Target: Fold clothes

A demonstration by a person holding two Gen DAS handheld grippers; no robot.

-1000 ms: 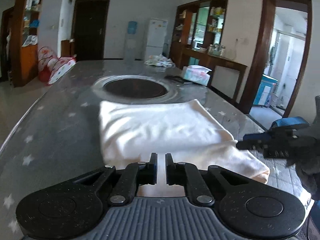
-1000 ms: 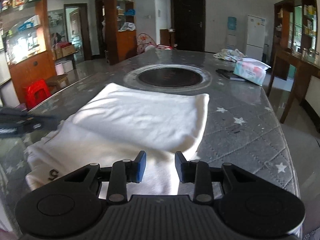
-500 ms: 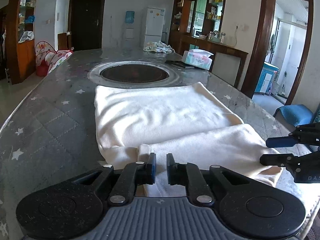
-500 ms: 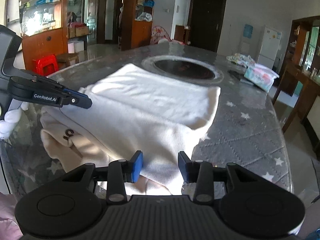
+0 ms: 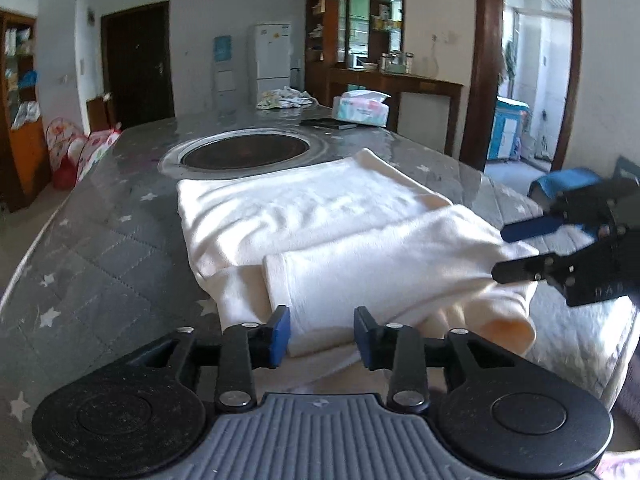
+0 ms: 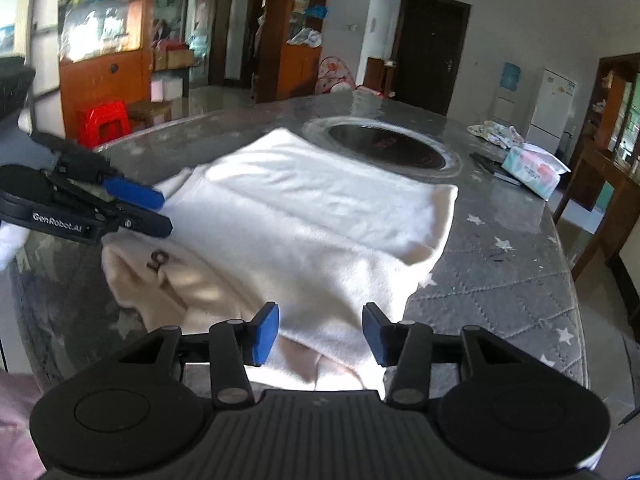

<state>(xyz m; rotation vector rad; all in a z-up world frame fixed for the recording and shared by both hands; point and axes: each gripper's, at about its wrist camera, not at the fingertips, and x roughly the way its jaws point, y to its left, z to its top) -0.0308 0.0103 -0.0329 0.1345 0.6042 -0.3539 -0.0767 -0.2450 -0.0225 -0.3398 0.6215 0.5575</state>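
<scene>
A long grey table [image 5: 92, 264] with star patterns holds a cream garment [image 5: 320, 216], partly folded at the near end. It looks soft, light and floppy, best pinched at a corner or folded edge. The left gripper [image 5: 321, 331] and right gripper [image 6: 320, 332] have just been opening, jaws apart over the near hem, not clamping it.

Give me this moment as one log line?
step: fold just laid | left gripper: open, jaws just opening | right gripper: open, jaws just opening | cream garment: released on table
</scene>
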